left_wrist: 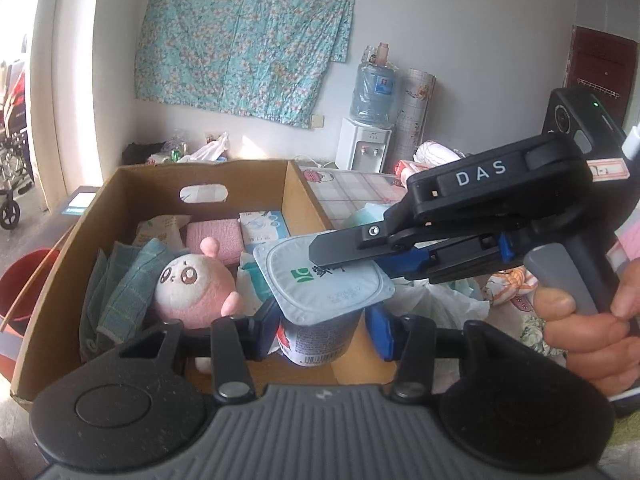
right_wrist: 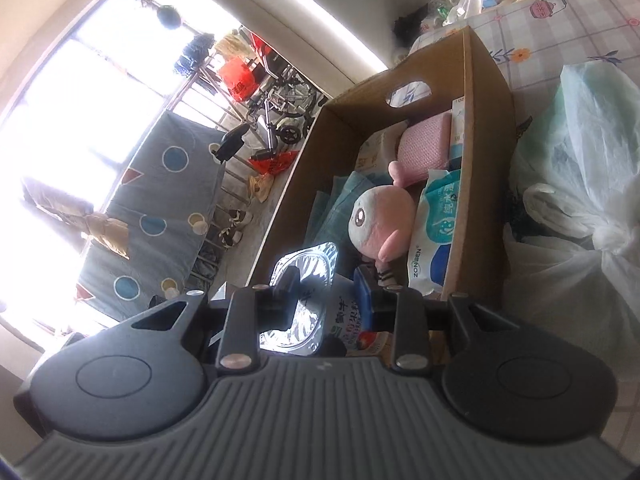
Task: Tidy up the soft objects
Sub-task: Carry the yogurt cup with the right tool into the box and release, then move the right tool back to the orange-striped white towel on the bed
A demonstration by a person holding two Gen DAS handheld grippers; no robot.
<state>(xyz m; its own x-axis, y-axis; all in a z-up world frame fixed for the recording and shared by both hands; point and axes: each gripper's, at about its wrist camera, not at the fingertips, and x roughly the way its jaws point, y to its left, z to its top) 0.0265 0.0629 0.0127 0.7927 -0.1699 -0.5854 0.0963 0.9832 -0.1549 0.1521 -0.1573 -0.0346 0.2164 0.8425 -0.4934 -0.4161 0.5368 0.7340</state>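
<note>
A yogurt cup (left_wrist: 320, 312) with a white foil lid is held over the near end of an open cardboard box (left_wrist: 160, 184). My left gripper (left_wrist: 322, 326) has its blue pads against the cup's sides. My right gripper (left_wrist: 332, 256) comes in from the right and its fingers reach over the lid rim; in the right wrist view the right gripper (right_wrist: 326, 296) straddles the cup (right_wrist: 348, 320) and its foil lid (right_wrist: 304, 272). The box holds a pink plush toy (left_wrist: 196, 284), teal cloths (left_wrist: 120, 292), a pink towel (left_wrist: 214, 236) and wet wipes (right_wrist: 436, 232).
The box stands on a checked bed cover (left_wrist: 360, 192). White plastic bags (right_wrist: 576, 208) lie right of the box. A water dispenser (left_wrist: 366, 144) and a flowered cloth (left_wrist: 248, 36) are at the back wall. A red bucket (left_wrist: 24, 284) and wheelchair (left_wrist: 12, 152) stand left.
</note>
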